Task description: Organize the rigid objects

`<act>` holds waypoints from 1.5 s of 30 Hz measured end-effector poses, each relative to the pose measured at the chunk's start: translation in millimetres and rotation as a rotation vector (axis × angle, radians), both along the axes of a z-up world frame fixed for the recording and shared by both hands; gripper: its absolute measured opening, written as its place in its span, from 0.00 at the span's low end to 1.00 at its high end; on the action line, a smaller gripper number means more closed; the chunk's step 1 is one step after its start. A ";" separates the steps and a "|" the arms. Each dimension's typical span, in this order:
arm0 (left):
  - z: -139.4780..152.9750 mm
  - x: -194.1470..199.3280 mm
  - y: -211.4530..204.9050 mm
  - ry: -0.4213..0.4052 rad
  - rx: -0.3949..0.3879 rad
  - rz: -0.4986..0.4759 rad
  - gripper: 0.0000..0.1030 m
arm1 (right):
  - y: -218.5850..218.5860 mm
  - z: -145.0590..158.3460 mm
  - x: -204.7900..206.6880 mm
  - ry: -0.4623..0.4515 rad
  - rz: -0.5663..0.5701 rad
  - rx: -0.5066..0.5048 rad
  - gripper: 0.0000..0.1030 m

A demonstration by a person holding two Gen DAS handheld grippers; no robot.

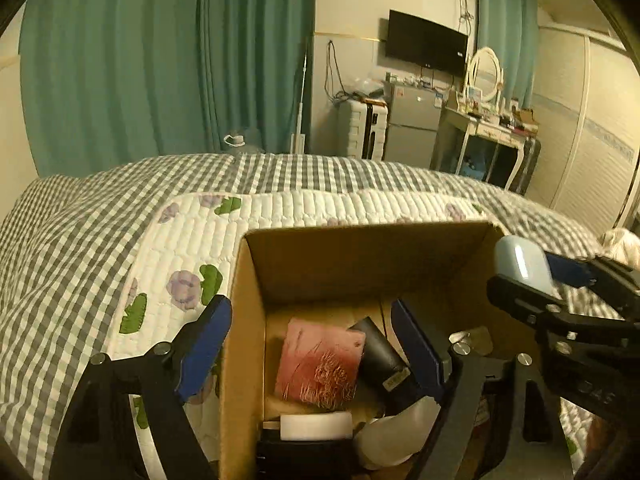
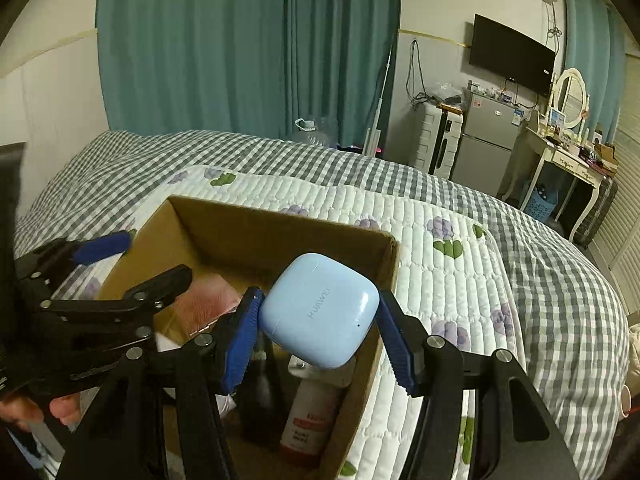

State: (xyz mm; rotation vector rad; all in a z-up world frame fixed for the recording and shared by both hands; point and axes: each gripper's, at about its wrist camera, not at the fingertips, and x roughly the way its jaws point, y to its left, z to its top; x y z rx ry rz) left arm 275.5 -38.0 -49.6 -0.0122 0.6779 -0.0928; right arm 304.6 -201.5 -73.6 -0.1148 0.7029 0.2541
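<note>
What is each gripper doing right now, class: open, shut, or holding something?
Left gripper: open, holding nothing, straddling the left wall of the box.
Right gripper: shut on the blue earbud case, above the box.

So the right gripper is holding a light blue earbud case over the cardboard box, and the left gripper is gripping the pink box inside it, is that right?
Not quite. The left gripper grips nothing: the left wrist view shows its jaws open astride the cardboard box's wall, with the pink box lying loose inside. The right gripper does hold the earbud case over it.

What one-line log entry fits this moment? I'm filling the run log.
right tongs: shut on blue earbud case | above cardboard box | left tongs: open, astride box wall
</note>
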 end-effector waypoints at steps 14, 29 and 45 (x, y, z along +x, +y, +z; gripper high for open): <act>65.3 -74.9 24.4 -0.112 0.042 0.054 0.86 | 10.2 47.8 -2.0 -0.094 -0.026 0.051 0.82; 156.7 -250.2 20.8 -0.383 0.050 0.030 1.00 | -17.3 140.6 -213.5 -0.314 -0.173 0.023 1.00; 53.6 -233.9 27.6 -0.218 0.040 -0.002 1.00 | -20.3 49.3 -242.0 -0.266 -0.255 0.050 1.00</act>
